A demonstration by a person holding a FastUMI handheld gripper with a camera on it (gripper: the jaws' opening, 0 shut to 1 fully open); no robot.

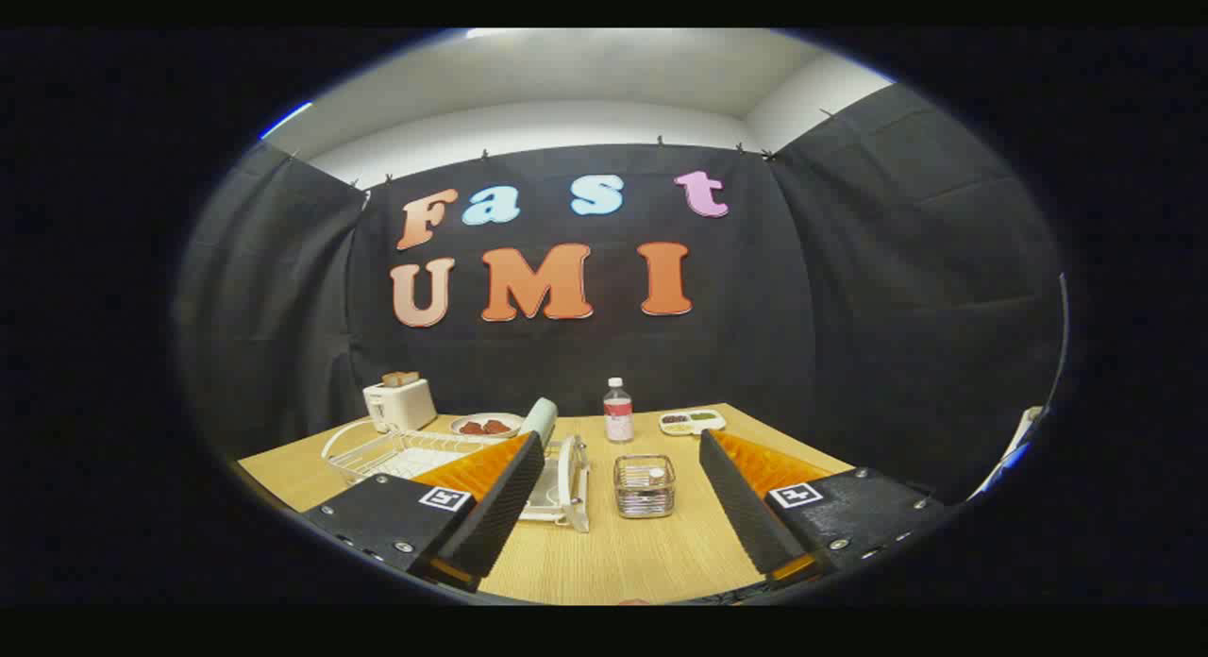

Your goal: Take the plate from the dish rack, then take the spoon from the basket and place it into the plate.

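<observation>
A square black-and-white coded tag, the left marker (444,497), is fixed on the black base of the left finger (491,515). Its twin, the right marker (795,495), is fixed on the base of the right finger (746,506). Blocky patterns are shown on both, and no letter or number can be made out in them. A red and white label is carried by the clear bottle (618,412) standing on the table (613,563) beyond the fingers, but its print is too small to be read. The gripper (620,445) is held with its fingers spread wide apart, nothing being gripped, and the wire basket (645,485) is seen just ahead between them.
</observation>
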